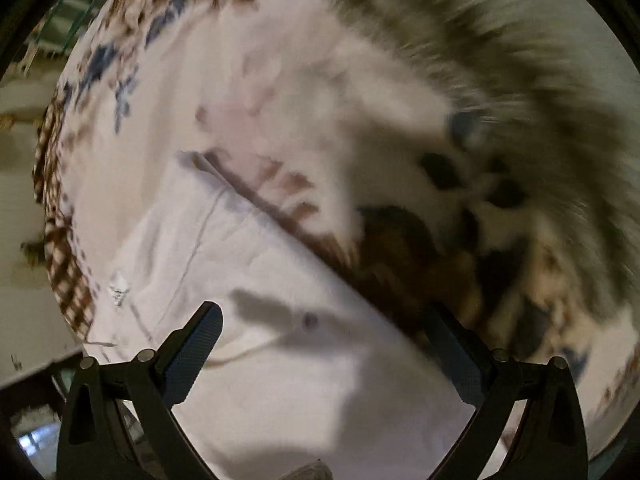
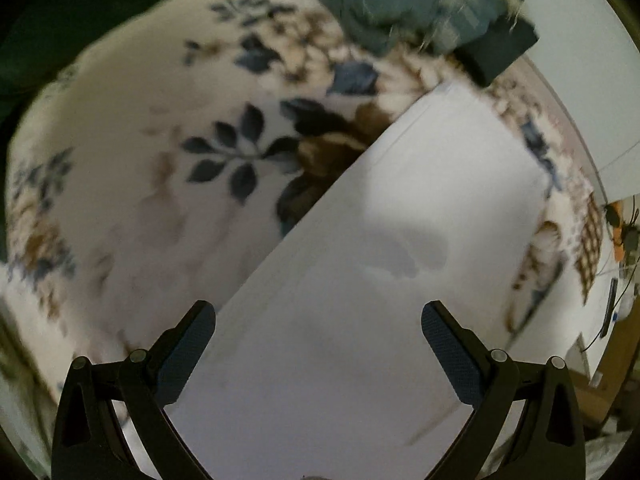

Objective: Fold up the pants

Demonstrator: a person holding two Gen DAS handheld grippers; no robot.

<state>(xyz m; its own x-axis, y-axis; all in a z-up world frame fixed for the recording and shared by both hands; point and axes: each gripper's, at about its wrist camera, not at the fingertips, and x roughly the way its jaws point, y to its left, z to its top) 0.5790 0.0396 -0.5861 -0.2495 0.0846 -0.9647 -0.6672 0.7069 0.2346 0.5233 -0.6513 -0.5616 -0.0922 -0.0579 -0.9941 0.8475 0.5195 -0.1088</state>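
White pants (image 1: pixel 256 280) lie flat on a floral bedspread (image 1: pixel 132 92), with seams, a small button and a printed label showing in the left wrist view. My left gripper (image 1: pixel 324 320) is open just above the pants, empty. In the right wrist view the pants (image 2: pixel 380 260) form a long smooth white strip running up to the right. My right gripper (image 2: pixel 320 316) is open above that strip, empty. Both views are blurred by motion.
The bedspread (image 2: pixel 140 200) has blue leaves and brown flowers. A teal-grey folded cloth (image 2: pixel 400 4) and a dark block (image 2: pixel 500 52) lie at its far end. A fuzzy olive-and-white shape (image 1: pixel 500 60) fills the upper right of the left view. Room clutter (image 2: pixel 620 232) sits past the bed edge.
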